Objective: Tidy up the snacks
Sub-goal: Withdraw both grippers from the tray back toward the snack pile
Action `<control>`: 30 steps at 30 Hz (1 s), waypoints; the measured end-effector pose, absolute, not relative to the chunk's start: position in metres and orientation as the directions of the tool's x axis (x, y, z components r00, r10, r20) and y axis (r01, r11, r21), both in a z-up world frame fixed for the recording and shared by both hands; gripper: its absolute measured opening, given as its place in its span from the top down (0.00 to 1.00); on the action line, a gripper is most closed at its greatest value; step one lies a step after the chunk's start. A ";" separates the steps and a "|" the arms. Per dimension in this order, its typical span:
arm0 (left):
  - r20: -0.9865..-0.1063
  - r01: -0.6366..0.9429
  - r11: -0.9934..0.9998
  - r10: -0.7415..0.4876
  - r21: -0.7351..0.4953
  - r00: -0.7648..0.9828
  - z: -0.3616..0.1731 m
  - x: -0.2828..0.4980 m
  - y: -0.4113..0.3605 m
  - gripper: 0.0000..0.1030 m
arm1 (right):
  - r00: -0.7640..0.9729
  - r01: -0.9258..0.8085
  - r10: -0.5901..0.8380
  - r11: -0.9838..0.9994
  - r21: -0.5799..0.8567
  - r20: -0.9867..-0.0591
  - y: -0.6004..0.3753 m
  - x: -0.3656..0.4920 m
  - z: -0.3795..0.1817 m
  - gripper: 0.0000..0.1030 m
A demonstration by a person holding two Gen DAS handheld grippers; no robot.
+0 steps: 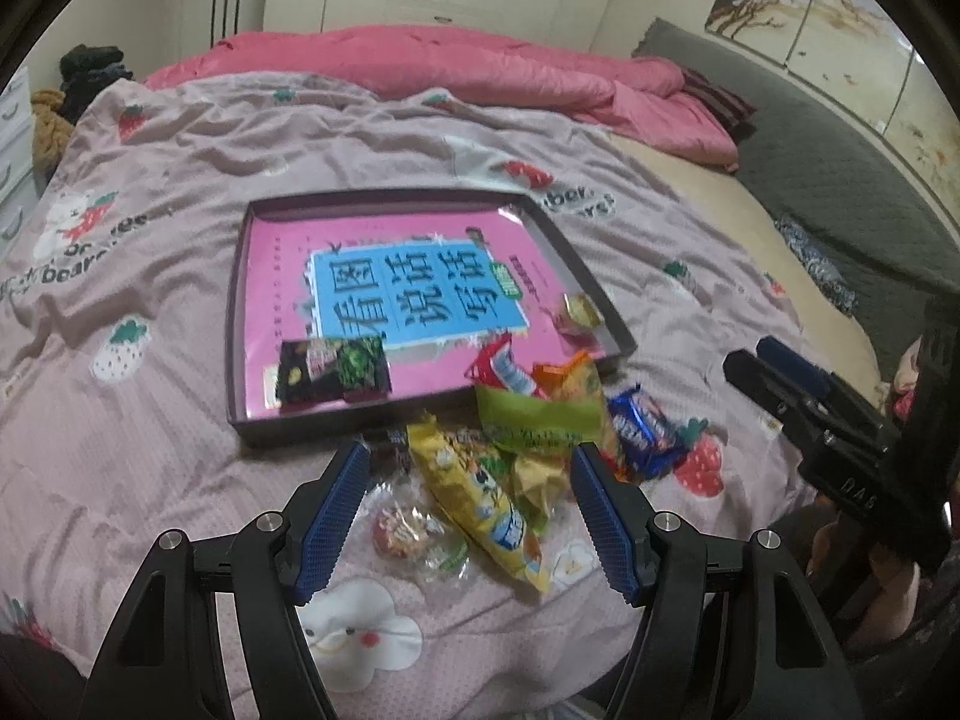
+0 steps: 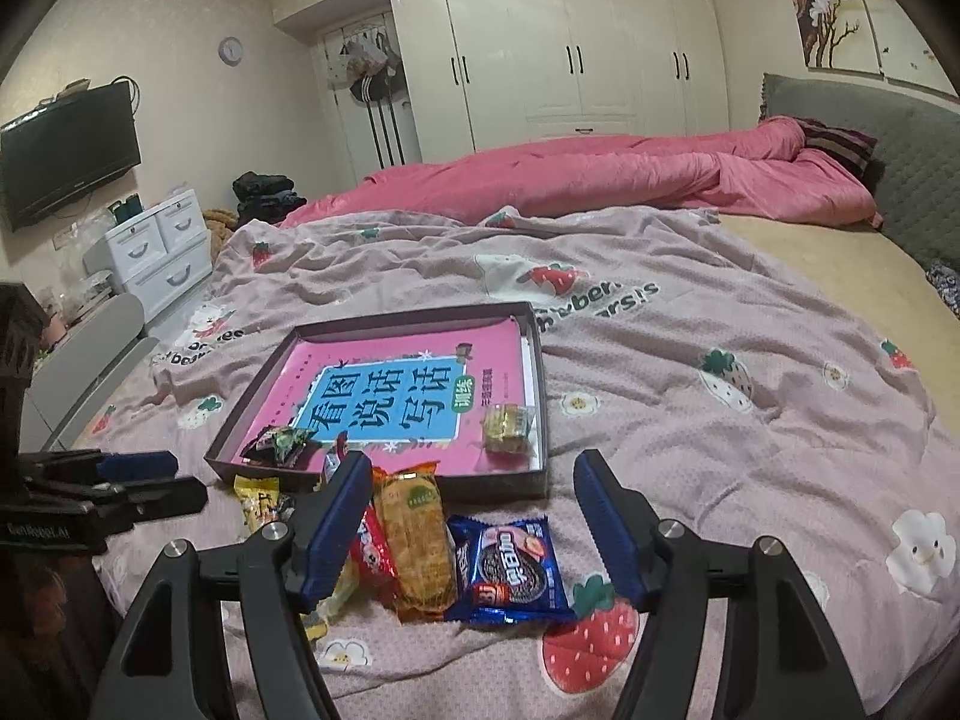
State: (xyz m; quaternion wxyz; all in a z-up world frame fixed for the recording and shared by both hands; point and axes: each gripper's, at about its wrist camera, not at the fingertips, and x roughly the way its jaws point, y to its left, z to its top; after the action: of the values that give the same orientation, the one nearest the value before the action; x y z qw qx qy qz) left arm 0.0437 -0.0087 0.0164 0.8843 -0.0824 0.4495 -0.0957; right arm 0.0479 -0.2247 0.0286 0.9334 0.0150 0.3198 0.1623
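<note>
A shallow dark tray (image 1: 237, 324) (image 2: 537, 330) with a pink book inside lies on the bed. In it are a black-green packet (image 1: 330, 369) (image 2: 282, 444) and a small yellow candy pack (image 1: 579, 315) (image 2: 507, 429). A heap of snacks lies in front of the tray: a long yellow packet (image 1: 480, 507), a green packet (image 1: 534, 423), an orange biscuit pack (image 2: 417, 540), a red packet (image 2: 372, 552), a blue Oreo pack (image 1: 645, 435) (image 2: 513, 567), a clear-wrapped candy (image 1: 402, 531). My left gripper (image 1: 468, 480) is open above the heap. My right gripper (image 2: 471, 492) is open above the Oreo and biscuit packs.
The bed is covered by a mauve strawberry-print sheet (image 2: 720, 360) with a pink quilt (image 2: 600, 180) bunched at the far side. The grey headboard (image 2: 870, 138) is on the right. A white drawer unit (image 2: 156, 246) and a TV (image 2: 66, 150) stand left.
</note>
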 end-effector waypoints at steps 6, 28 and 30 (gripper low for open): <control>-0.802 0.107 0.968 -0.249 -0.228 0.542 0.005 0.044 -0.014 0.31 | 0.727 -0.277 0.298 0.952 0.133 -0.619 -0.227 0.047 0.022 0.33; -0.849 0.108 0.969 -0.248 -0.224 0.466 -0.027 0.051 -0.024 0.31 | 0.579 -0.240 0.229 0.965 0.105 -0.782 -0.219 0.071 -0.026 0.33; -0.849 0.108 0.969 -0.248 -0.224 0.466 -0.028 0.052 -0.024 0.31 | 0.567 -0.235 0.227 0.966 0.109 -0.792 -0.220 0.073 -0.031 0.33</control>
State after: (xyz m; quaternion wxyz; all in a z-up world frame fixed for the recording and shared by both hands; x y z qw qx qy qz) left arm 0.0521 -0.0243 -0.0280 0.8533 -0.0692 0.5062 -0.1042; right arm 0.0729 -0.2198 -0.0306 0.8851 -0.0045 0.4467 0.1306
